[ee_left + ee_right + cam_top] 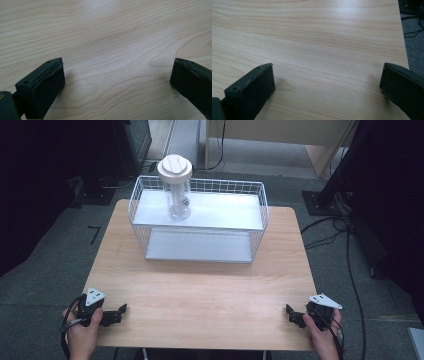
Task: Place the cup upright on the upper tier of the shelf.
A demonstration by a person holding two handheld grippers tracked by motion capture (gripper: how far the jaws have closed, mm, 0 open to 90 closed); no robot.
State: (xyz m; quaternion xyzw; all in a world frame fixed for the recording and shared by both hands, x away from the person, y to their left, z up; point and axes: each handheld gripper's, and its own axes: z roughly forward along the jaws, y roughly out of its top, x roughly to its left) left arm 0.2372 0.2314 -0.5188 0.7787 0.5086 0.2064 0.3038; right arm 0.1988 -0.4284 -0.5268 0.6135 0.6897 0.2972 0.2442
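Left gripper [116, 314]: I held it at the table's near left corner, jaws spread wide over bare wood, gripping nothing.
Right gripper [293, 314]: I kept it at the near right corner, jaws likewise spread and empty.
Table [200, 290]: light wood.
Wire basket [200, 227]: white, at the far side.
Bottle [176, 187]: clear, cream-capped, upright on the basket's upper shelf, left end, well apart from both grippers.

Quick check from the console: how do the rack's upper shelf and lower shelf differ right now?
The upper shelf carries a clear bottle with a cream lid, standing upright near its left end; the lower shelf is bare. The upper shelf is ringed by the white wire basket wall; the lower one has wire only at its ends, with an open front. Both are flat, pale grey panels.
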